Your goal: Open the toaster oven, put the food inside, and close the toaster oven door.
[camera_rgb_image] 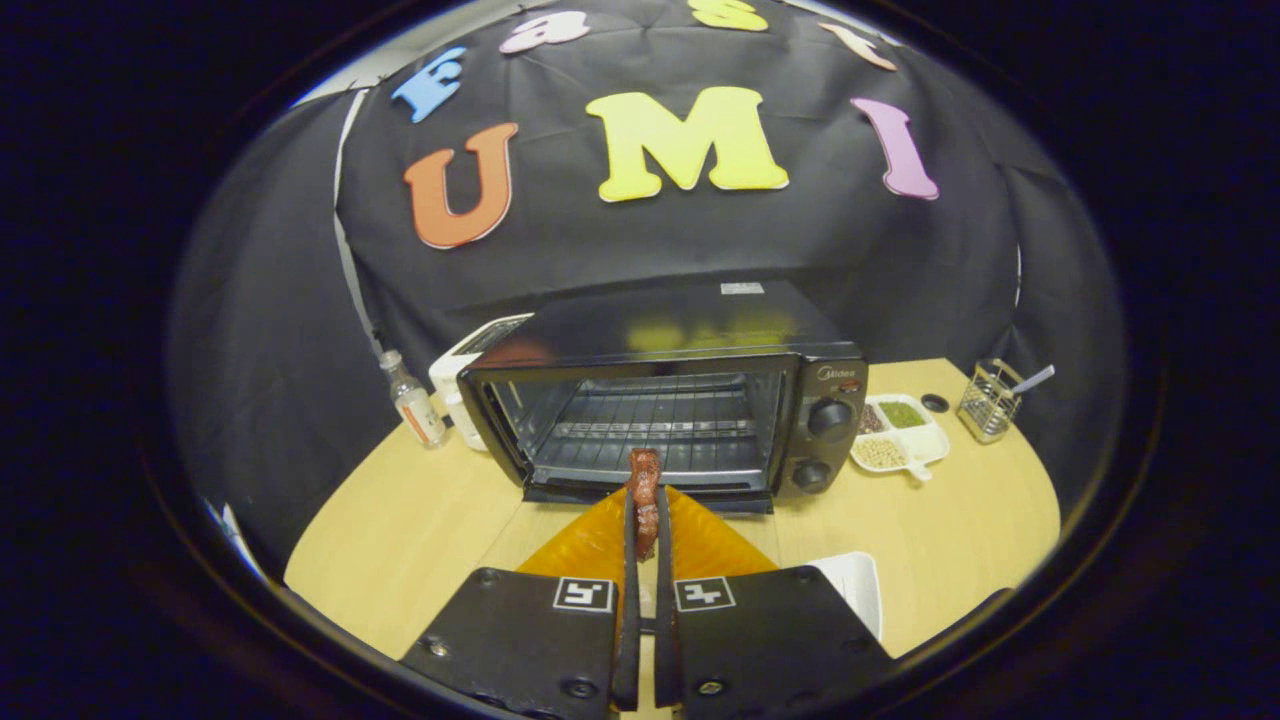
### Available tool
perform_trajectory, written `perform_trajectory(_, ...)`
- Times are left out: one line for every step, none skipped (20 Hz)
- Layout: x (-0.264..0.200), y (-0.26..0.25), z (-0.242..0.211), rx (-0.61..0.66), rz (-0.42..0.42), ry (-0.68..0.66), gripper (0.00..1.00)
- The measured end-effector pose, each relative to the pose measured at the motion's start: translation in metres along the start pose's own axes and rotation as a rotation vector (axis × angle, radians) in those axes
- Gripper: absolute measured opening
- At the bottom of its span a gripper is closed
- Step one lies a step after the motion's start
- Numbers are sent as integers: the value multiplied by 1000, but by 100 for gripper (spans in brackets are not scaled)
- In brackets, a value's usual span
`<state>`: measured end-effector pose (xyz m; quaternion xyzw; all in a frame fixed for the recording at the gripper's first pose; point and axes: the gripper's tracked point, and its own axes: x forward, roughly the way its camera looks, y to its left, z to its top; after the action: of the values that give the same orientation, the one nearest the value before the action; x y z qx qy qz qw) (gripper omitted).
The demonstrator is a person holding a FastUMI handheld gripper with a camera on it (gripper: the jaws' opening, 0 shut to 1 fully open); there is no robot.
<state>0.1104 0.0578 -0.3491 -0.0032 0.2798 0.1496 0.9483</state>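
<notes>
Gripper [647, 520]: fingers nearly closed, clamped on a reddish-brown piece of food [645, 490] whose upper end stands clear above the fingertips. Both fingers appear to press on it.

Directly beneath and ahead of the fingers lies an orange, translucent surface [600, 545] — judged to be the glass of the lowered oven door, though its hinge line is partly masked by the fingers and the food. A white dish [855, 590] sits beside the gripper body on the wooden table [400, 540]; it is cut off by the gripper housing and its contents cannot be made out.

Beyond the fingers stands the toaster oven [665, 400], cavity open, wire rack [650, 425] visible inside and bare. Two knobs occupy its side panel.

Step in hand, by judgement: the door is open and the food is being carried toward the cavity. The next move calls for a level advance over the door, clearance under the cavity's upper edge, then release onto the rack.

Near the oven: a small bottle [413, 400] and a white appliance [470, 360] — largely hidden behind the oven — on one side; a compartmented tray of seasonings [900, 435] and a wire holder [988, 400] on the other.
</notes>
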Motion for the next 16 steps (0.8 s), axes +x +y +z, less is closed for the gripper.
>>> perform_trajectory(12, -6, 2, 34, 10, -6, 9)
perform_trajectory(19, -7, 1, 71, 20, -10, 9)
perform_trajectory(26, -8, 0, 112, 31, -16, 9)
perform_trajectory(33, -8, 0, 159, 44, -22, 9)
perform_trajectory(39, -9, 0, 211, 59, -28, 9)
perform_trajectory(44, -11, 1, 271, 67, -44, 9)
perform_trajectory(47, -7, 2, 330, 71, -69, 9)
perform_trajectory(52, -10, 4, 375, 75, -91, 9)
perform_trajectory(57, -12, 7, 417, 90, -120, 9)
perform_trajectory(63, -12, 9, 447, 108, -135, 9)
perform_trajectory(72, -18, 14, 476, 128, -143, 9)
perform_trajectory(78, -17, 17, 513, 152, -151, 9)
perform_trajectory(82, -16, 19, 547, 179, -156, 9)
perform_trajectory(89, -15, 21, 578, 203, -159, 9)
perform_trajectory(95, -17, 24, 607, 219, -169, 9)
perform_trajectory(104, -17, 25, 622, 237, -165, 9)
